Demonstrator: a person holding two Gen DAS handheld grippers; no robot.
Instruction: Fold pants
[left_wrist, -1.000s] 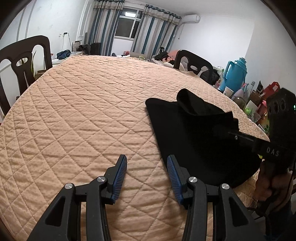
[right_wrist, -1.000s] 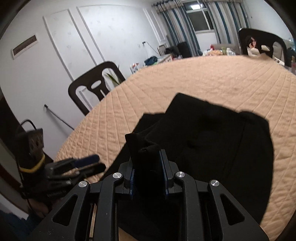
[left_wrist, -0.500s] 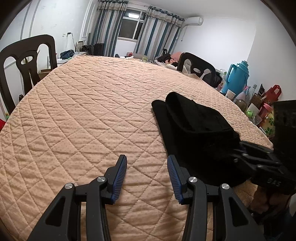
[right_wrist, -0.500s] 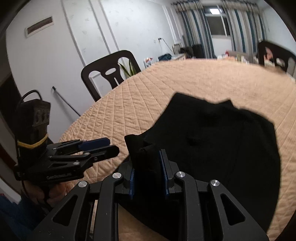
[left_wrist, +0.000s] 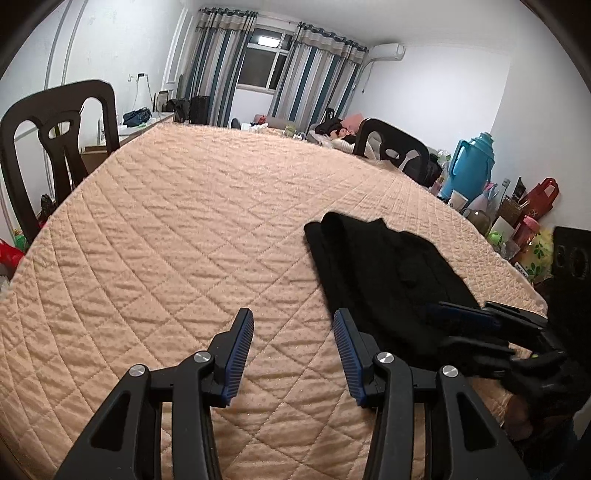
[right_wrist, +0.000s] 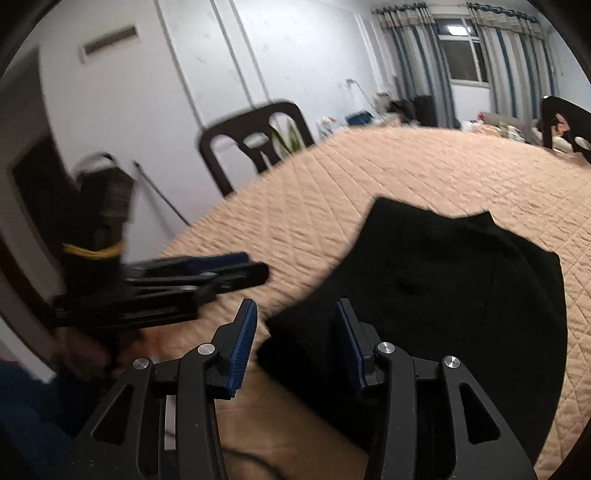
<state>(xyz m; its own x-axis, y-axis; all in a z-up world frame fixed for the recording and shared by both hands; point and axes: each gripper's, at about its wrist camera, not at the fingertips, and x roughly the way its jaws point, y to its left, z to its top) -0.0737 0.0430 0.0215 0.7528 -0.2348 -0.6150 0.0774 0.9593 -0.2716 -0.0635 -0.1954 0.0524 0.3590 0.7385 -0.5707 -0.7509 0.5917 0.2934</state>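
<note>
The black pants (left_wrist: 384, 273) lie folded in a compact stack on the peach quilted table (left_wrist: 192, 229), near its right front edge. My left gripper (left_wrist: 293, 339) is open and empty over bare quilt, just left of the pants. My right gripper (right_wrist: 295, 332) is open; the near corner of the pants (right_wrist: 443, 295) lies between and just beyond its fingers, not held. The right gripper also shows in the left wrist view (left_wrist: 491, 332), at the pants' near edge. The left gripper shows blurred in the right wrist view (right_wrist: 207, 277).
Dark chairs stand at the table's left side (left_wrist: 55, 147) and far right side (left_wrist: 391, 147). A teal thermos (left_wrist: 472, 166), cups and bags crowd a shelf at the right (left_wrist: 517, 225). The table's front edge runs close below both grippers.
My right gripper has opened and let go of the pants' fold, which now lies flat. The left gripper stayed open and shifted slightly.
</note>
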